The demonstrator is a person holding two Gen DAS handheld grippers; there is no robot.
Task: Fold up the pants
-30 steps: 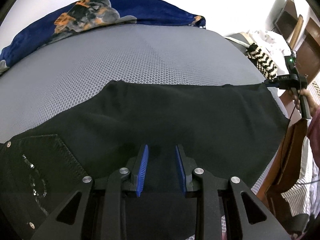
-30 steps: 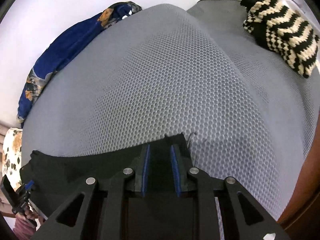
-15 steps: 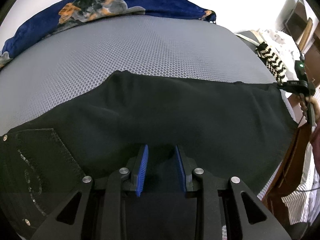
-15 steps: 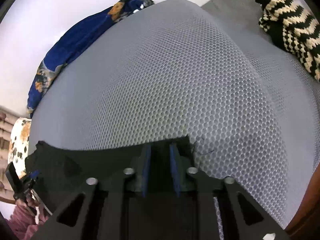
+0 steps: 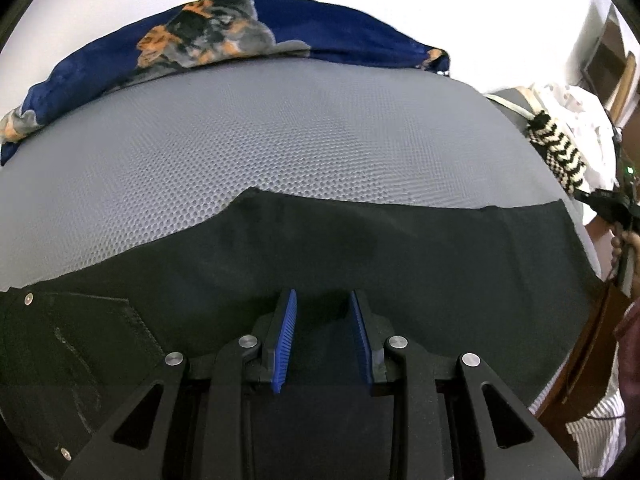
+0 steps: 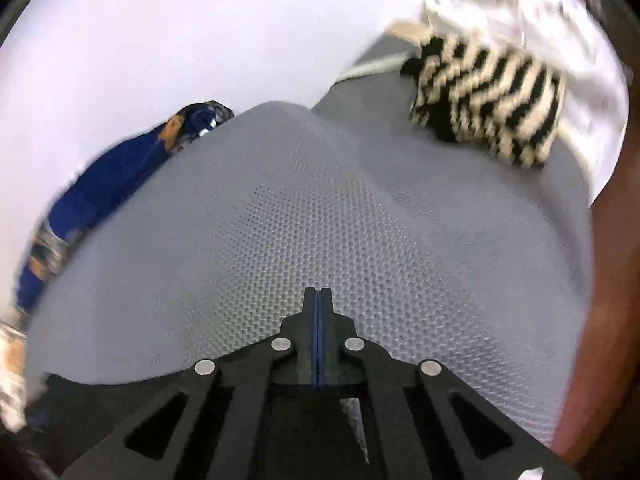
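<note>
- Left wrist view: our left gripper point(image 5: 323, 300) sits over the black pants point(image 5: 360, 252), fingers apart
- Our right gripper point(image 6: 317, 294) has fingers pressed together above the grey mattress point(image 6: 320, 220)

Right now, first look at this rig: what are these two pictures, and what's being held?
No robot here: a person holds a two-finger gripper in each hand, and a fisheye camera on each one looks forward along its fingers.

The left wrist picture shows the left gripper, its blue pads apart, low over black pants spread on a grey mesh mattress. It grips nothing.

The right wrist picture shows the right gripper with its pads pressed together. The left view places it at the far right corner of the pants, but neither view shows whether cloth is pinched.

Also on the bed are a blue patterned blanket along the far edge and a black-and-cream zigzag knit off to the right.
</note>
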